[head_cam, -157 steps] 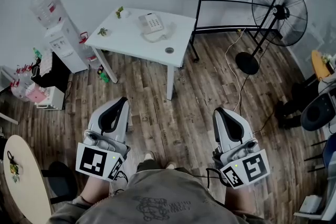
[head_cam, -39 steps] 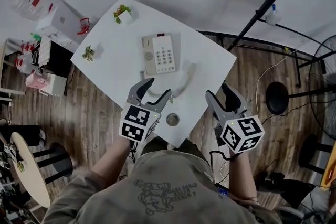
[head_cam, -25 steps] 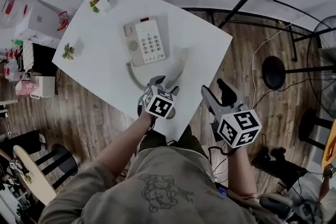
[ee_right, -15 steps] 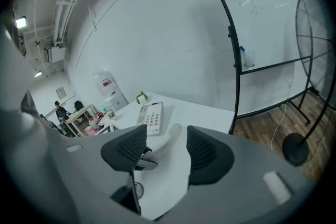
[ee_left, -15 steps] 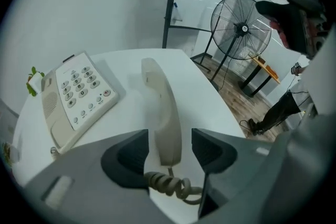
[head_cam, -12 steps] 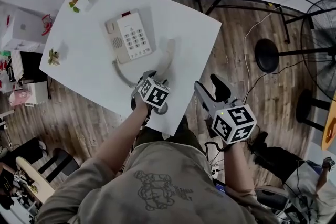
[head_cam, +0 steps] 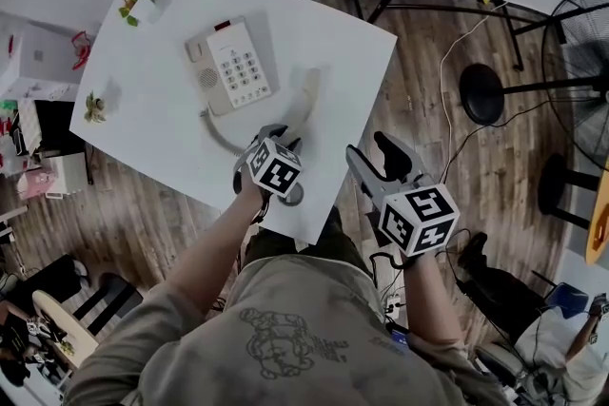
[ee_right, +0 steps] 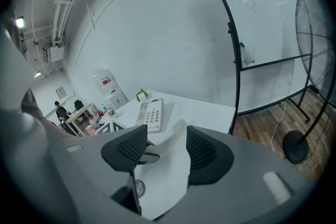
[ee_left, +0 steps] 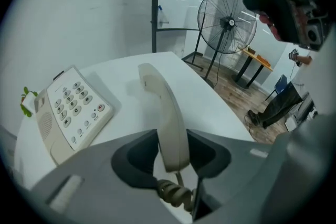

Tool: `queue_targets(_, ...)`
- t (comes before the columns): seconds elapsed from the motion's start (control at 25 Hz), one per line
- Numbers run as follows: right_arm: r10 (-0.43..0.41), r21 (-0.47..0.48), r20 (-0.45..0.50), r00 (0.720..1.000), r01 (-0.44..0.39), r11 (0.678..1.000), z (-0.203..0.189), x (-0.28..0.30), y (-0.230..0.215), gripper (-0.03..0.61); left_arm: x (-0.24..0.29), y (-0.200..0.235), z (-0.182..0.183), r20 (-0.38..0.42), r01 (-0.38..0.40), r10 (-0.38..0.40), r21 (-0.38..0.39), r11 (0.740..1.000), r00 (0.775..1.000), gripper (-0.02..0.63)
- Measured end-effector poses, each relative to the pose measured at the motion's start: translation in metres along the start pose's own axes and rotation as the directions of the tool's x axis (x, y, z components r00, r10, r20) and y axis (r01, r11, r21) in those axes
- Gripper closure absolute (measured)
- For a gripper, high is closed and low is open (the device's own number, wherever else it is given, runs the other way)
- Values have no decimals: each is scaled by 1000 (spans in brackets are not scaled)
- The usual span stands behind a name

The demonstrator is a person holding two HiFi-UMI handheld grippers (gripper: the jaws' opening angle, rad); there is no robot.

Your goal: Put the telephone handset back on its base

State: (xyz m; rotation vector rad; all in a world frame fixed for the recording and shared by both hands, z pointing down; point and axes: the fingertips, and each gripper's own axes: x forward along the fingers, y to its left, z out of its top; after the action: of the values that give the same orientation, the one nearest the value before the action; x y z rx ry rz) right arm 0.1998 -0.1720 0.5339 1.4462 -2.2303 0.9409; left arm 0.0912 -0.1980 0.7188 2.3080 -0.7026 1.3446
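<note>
Seen from the head, a white table holds one telephone base with its keypad up. One handset lies flat on the tabletop just to the right of the base, off its cradle. A single coiled cord curves from the base to the handset's near end. Two small potted plants stand along the table's left side. The same view shows both tools. The left gripper is down at the handset's near end. The right gripper hangs beside the table's corner, over the wooden floor and well apart from the handset. Only the left gripper view shows the grip. Its jaws are closed against both sides of the handset's near end, with no gap visible and the cord bunched just below. One standing fan appears behind. Only the right gripper view shows that tool's jaws spread, with nothing between them. Beyond them lies one small round disc near the table's edge.
</note>
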Motion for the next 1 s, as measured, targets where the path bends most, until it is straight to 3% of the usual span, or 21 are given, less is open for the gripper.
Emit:
queue_targets(0.16,18,-25,-7,1000,-19,1000,2,1,6,335,-23,6,17,96,9,-3,-61,998,995,459)
queue_targets(0.4,38,-61,22,999,-37,997,18,-3,18,339,-75,25,31,223,-29,54,-116,993,973,460)
queue_targets(0.8,82,-120,116,990,-68,990,47,-31,52,341,-208,34,52,432,-129,180,-146,981,884,460)
queue_targets(1.0,106,-124,175,979,-85,989,61,-49,64,341,-256,24,49,497,-128,200,-177,976,844,460)
